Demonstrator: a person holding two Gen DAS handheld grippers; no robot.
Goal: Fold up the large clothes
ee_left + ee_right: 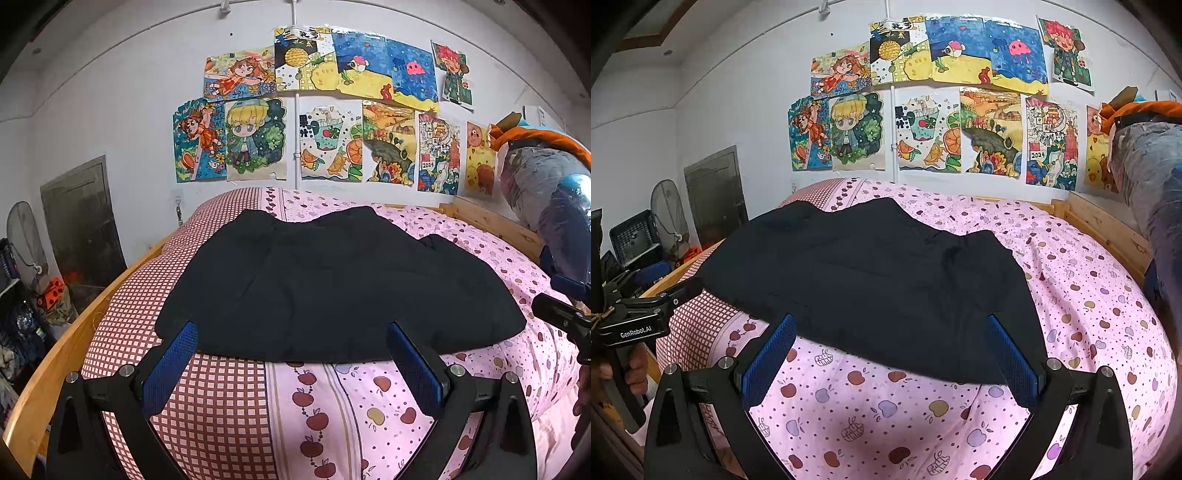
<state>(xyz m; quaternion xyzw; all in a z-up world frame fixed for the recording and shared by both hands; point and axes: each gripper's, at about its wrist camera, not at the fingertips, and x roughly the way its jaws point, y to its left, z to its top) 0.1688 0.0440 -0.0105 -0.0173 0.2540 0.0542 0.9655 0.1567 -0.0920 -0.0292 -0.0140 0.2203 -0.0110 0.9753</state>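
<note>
Large black garment of soft, thick fabric [332,284], spread nearly flat across the middle of a wooden-framed bed [498,225] covered with a pink apple-print quilt [369,402] and, toward the left edge, a red-and-white checked quilt panel [207,398]. Near hem of the garment running parallel to the bed's near edge, a little back from it; far edge bunched in gentle humps toward the wall. White wall behind, hung with a cluster of colourful children's drawings [325,107]. Left gripper [291,339], black-framed with blue textured pads, spread wide and holding nothing, fingertips just over the garment's near hem toward its left corner. Right gripper [892,332], same build, likewise spread wide and empty, fingertips poised over the near hem toward the garment's right corner. Each gripper partly visible at the edge of the other's view. Fabric judged limp and fairly light, likely to sag and drape once lifted, not slippery, not fragile; some bulk where layers overlap at the right side. Best hold judged to be the two near corners of the hem, one per gripper, pinching through all layers so that the cloth lifts evenly and folds away toward the wall. Exact garment type not clear from here.
</note>
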